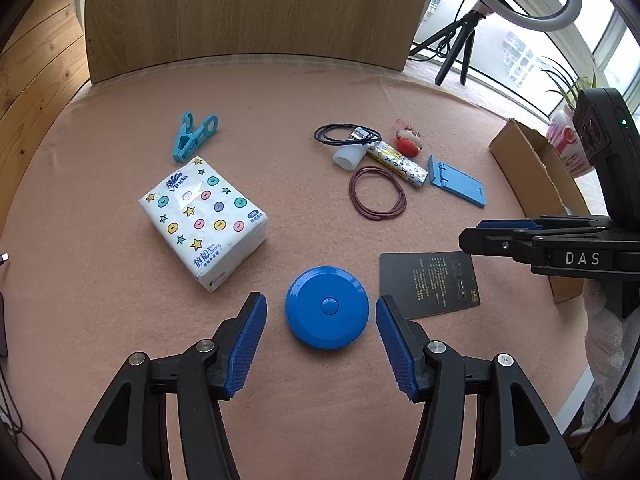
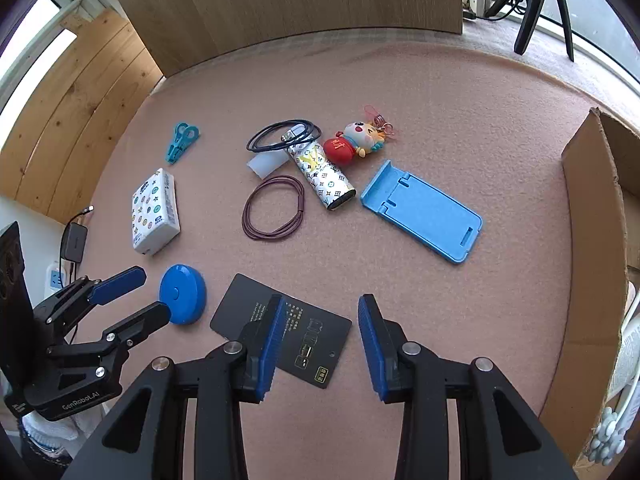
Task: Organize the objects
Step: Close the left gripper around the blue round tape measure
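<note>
The left claw (image 1: 321,344) stands wide, its pads either side of the blue disc (image 1: 327,307) without touching — the disc lies flat near the tabletop's (image 1: 280,96) front edge. The right claw (image 2: 322,344) hangs just beside it, jaws parted and empty, over the black card (image 2: 316,332). Farther back lie the tissue pack (image 1: 204,220), the teal clip (image 1: 194,134), two cable loops, a patterned tube (image 2: 324,178), a toy (image 2: 352,140) and a blue stand (image 2: 424,212) — the carton (image 2: 592,240) sits at the right edge.
</note>
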The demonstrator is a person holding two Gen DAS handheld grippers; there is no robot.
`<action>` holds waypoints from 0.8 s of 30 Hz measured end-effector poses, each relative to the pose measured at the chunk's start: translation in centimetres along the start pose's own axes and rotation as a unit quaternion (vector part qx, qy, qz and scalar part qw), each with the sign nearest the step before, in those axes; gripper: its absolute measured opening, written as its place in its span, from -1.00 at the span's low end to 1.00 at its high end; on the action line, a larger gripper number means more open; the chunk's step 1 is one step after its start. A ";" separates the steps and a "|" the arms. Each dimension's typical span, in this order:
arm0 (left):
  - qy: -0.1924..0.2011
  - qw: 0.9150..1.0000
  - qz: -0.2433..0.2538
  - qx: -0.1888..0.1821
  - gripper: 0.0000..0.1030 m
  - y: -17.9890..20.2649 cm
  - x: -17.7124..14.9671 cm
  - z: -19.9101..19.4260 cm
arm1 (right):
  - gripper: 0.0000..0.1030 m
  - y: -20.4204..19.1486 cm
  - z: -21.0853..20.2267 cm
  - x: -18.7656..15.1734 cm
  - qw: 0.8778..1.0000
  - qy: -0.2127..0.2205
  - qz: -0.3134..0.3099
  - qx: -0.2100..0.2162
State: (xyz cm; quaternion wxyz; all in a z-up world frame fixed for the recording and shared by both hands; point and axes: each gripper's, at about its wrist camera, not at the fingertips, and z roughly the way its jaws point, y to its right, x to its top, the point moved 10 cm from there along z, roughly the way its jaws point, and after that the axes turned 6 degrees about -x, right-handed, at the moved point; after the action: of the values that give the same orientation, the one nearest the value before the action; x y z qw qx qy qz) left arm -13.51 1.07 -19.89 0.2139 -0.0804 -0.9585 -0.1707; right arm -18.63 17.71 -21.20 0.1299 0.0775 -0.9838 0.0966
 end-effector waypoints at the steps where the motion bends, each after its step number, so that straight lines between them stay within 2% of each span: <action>1: -0.002 1.000 0.003 0.002 0.18 0.1 0.0 0.3 | -0.34 0.0 0.3 0.1 1.000 -0.002 -0.002 0.000; 12: -0.011 0.999 0.014 0.031 0.18 -0.1 0.0 1.7 | -0.34 -1.3 2.1 0.6 1.000 -0.013 -0.027 0.002; 15: -0.003 1.000 0.001 0.026 0.18 -0.6 0.0 1.8 | -0.34 -1.1 1.9 0.6 1.000 -0.010 -0.024 0.003; 19: 0.004 1.000 -0.018 0.011 0.06 -1.1 -0.2 1.7 | -0.34 -1.3 1.9 0.6 1.000 -0.010 -0.022 0.004; 24: 0.010 1.000 -0.011 0.012 0.01 -0.8 -0.8 1.5 | -0.34 -1.6 1.4 0.4 1.000 -0.003 -0.013 0.012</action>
State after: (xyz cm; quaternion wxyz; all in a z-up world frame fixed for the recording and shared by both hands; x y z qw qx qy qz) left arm -13.57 0.78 -21.71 0.2223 -0.0654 -0.9592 -0.1621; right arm -19.10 15.77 -22.11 0.1273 0.0918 -0.9818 0.1067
